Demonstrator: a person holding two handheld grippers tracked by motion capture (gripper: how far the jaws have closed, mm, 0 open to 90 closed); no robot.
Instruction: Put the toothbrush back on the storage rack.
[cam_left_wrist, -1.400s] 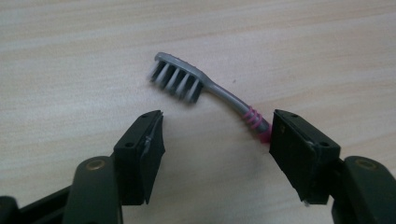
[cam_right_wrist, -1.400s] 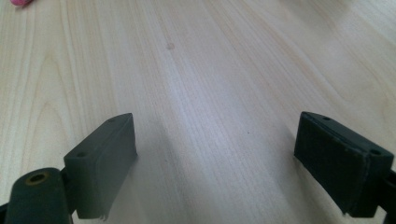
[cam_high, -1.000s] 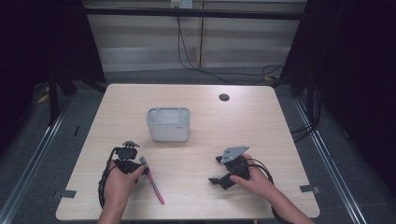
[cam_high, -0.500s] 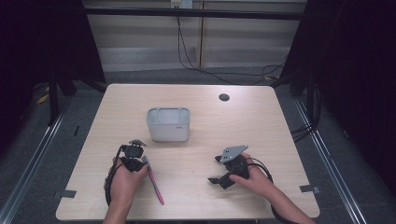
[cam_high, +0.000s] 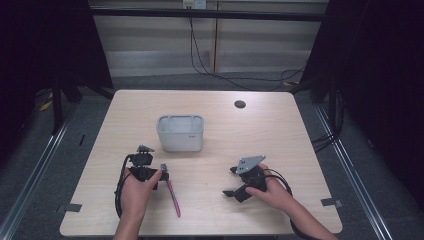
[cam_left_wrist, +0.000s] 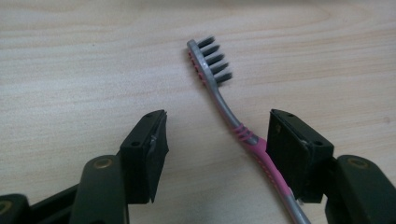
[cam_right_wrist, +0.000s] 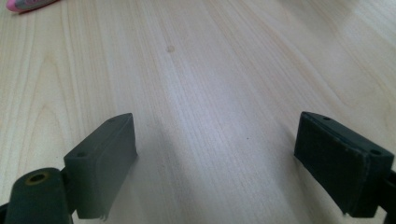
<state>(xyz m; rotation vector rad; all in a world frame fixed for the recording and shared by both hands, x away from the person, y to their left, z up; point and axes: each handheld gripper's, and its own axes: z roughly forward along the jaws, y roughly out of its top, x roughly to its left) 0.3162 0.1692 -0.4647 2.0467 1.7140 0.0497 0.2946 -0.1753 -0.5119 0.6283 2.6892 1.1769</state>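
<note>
Wooden table (cam_high: 280, 135) | left hand-held gripper (cam_left_wrist: 217, 140) just reopened wide, toothbrush (cam_left_wrist: 219, 88) between jaws, ungripped

On my wooden tabletop (cam_high: 280, 130) I see a grey tub (cam_high: 180, 133) standing near the middle, and a small dark round hole (cam_high: 240, 104) toward the far edge.

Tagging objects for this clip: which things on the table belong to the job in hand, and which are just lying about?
In the job:
- toothbrush, lying flat on the table
- left hand-held gripper, jaws just opened, toothbrush handle between them, not clamped

Lying about:
- grey container, mid-table
- right hand-held gripper, open over bare wood
- dark round spot in the tabletop
</note>
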